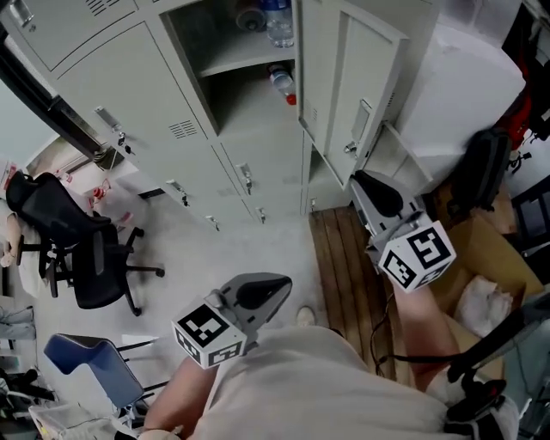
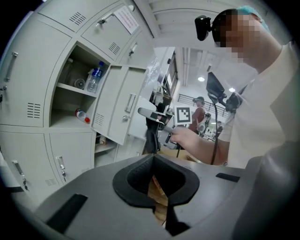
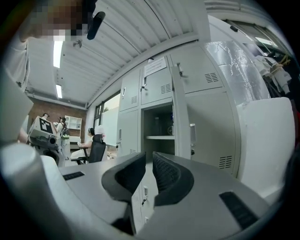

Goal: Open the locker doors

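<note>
- Grey locker door (image 1: 368, 103) swung open, upper right; bottles (image 1: 278, 24) on shelves inside.
- R tool (image 1: 365, 182) near door's lower edge, narrow gap, empty.
- L tool (image 1: 273, 288) closed, empty, well apart from door.

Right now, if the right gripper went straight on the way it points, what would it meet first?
Probably the closed lower locker door, seen through the gap of the right gripper, just below the open compartment. Nothing shows in between, though depth is hard to judge.
</note>
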`<state>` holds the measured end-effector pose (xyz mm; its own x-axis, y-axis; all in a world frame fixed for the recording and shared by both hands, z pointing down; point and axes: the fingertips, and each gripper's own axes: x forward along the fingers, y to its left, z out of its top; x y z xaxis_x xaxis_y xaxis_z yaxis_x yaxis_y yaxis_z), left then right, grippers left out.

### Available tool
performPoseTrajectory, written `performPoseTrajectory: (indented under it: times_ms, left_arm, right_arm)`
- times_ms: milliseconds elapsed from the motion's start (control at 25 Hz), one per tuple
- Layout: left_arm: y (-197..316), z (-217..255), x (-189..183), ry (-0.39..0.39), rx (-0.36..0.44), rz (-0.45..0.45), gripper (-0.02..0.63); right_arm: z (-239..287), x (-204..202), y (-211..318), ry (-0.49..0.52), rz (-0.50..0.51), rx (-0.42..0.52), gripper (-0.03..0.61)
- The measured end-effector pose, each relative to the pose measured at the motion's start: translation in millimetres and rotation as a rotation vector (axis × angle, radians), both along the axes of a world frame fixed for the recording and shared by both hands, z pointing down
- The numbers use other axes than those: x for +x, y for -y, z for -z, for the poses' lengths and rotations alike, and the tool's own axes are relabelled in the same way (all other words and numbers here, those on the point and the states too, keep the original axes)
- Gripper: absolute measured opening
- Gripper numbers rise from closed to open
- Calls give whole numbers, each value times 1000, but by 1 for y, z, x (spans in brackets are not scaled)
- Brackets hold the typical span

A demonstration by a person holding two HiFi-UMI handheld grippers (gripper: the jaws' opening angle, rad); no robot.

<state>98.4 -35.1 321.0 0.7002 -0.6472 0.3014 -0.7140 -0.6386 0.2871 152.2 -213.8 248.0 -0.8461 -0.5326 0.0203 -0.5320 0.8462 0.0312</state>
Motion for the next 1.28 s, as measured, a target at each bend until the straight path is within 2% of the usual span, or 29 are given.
performPoseTrajectory:
  times_ms: [240,680,880,1120,1280]
  left_arm:
    - [-29,3,-50,-21,23,-5,11]
    - [-99,0,-183,-75,50,89,11]
    - [-131,-2,-230,-70,62,105,11]
    - [-175,-19,-291,-56,21,150,11]
    - [-187,-38,-322,-74,-20,196,11]
  right_arm:
    - [-29,-68,-46,-52,37,-50,48]
    - [-68,-213,-152,-153,141,-99,41]
    - [-92,-262,-181,-176,115,-109,41]
    - [-130,-328,-204,-187,95,-150,43]
    - [-170,-373,-204,-222,105,-185,43]
